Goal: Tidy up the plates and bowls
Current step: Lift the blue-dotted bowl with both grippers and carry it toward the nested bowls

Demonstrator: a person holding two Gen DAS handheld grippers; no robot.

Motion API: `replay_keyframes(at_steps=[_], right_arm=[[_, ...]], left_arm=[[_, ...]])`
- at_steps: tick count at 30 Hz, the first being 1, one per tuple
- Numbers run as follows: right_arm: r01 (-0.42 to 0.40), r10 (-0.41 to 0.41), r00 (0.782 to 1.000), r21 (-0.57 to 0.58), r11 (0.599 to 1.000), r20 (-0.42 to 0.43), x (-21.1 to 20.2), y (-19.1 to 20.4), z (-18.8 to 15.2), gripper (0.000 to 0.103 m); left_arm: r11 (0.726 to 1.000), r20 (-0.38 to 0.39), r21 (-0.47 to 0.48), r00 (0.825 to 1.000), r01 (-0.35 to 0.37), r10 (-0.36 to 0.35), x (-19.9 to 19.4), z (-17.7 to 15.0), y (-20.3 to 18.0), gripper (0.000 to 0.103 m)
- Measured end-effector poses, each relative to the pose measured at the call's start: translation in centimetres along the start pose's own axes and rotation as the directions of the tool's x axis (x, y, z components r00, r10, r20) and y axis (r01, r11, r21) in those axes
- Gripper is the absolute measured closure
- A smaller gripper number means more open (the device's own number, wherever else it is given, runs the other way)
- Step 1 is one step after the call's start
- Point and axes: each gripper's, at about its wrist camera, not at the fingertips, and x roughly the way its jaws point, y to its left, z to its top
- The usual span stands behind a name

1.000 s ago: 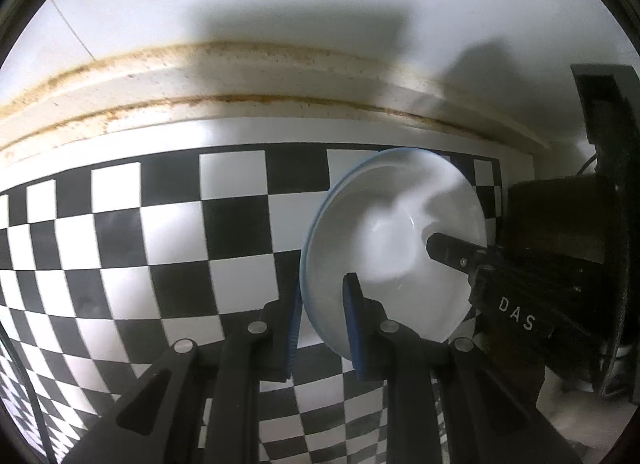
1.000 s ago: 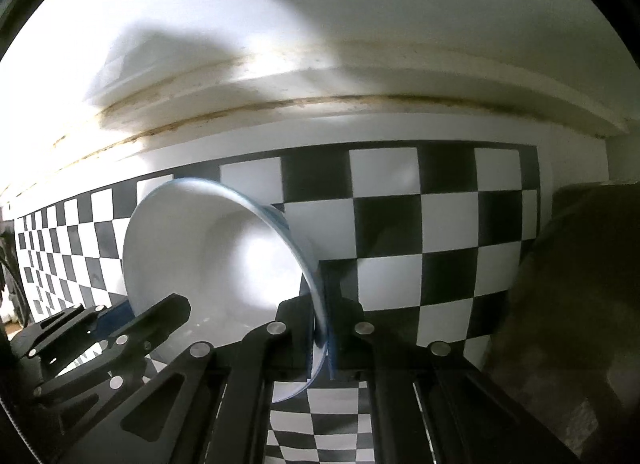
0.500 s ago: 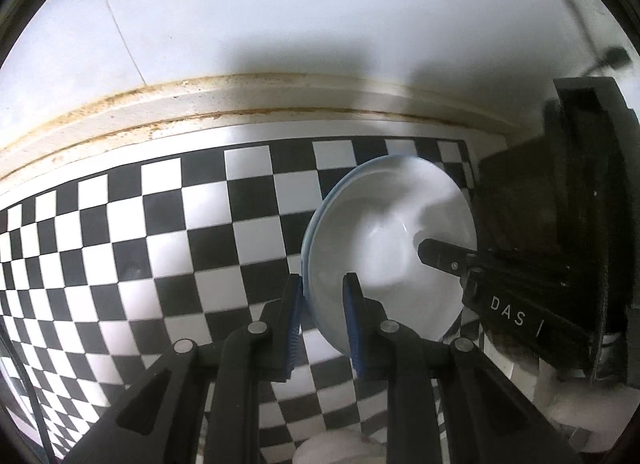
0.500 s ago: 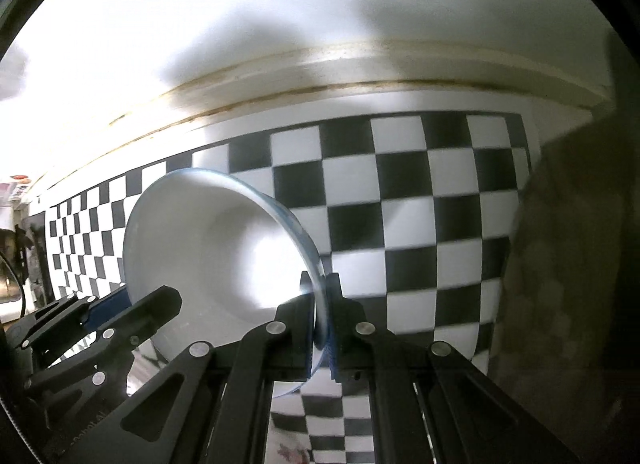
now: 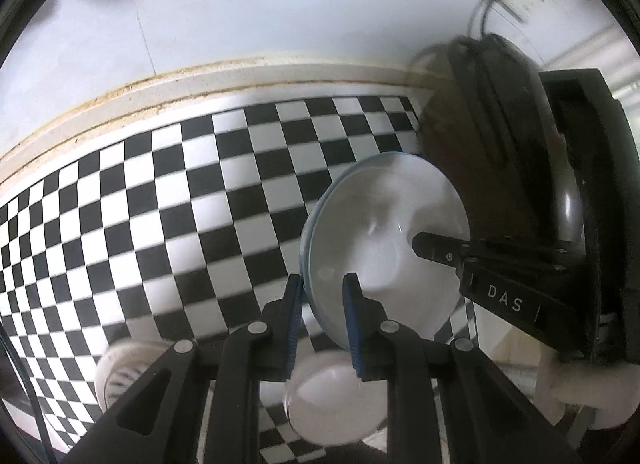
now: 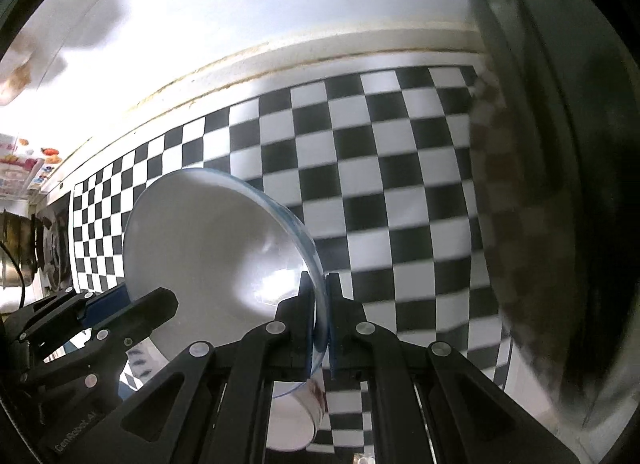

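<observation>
Black-and-white checkered bench (image 5: pixel 168 200) below, running up to a stained white ledge and pale wall. Seen now from higher than a second ago: squares shrunk, far more of the pattern in view, and white dishes on the bench (image 5: pixel 332 404) newly showing under the left hand-held gripper (image 5: pixel 322 304).

White bowl (image 5: pixel 384 240) carried in the air on edge, pinched at its rim from both sides. Blue pads of the left hand-held gripper clamped over the near rim; right hand-held gripper (image 6: pixel 318 316) pressed almost flat together on the opposite, thinner-looking edge of the same bowl (image 6: pixel 208 240). Grip unchanged across the lift, both sets of jaws as tight as before.

Dark appliance (image 5: pixel 500 132) with a cord now looming close on the right.

Probably mid-transfer: bowl lifted clear of the bench and headed for a stacking spot, perhaps the white dishes underneath. Set-down not yet begun.
</observation>
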Motion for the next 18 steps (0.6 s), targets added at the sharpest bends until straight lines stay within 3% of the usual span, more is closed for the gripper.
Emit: replay_keyframes(at_steps=[10,18], right_arm=[[-0.033,0.033,0.999,0.017,0.999,-0.001,0.2,0.5,-8.7,0.097],[-0.044,0.045,0.999,0.026,0.999,-0.031,2.2,1.1,-12.8,0.096]], left_arm=[[1.000,-0.012,0.020,1.000,0.014,-0.014,-1.4,-6.6,-0.5,0.086],[1.000,-0.044,0.017,0.999,0.019,-0.018,-0.9,-9.6,0.0,0.086]])
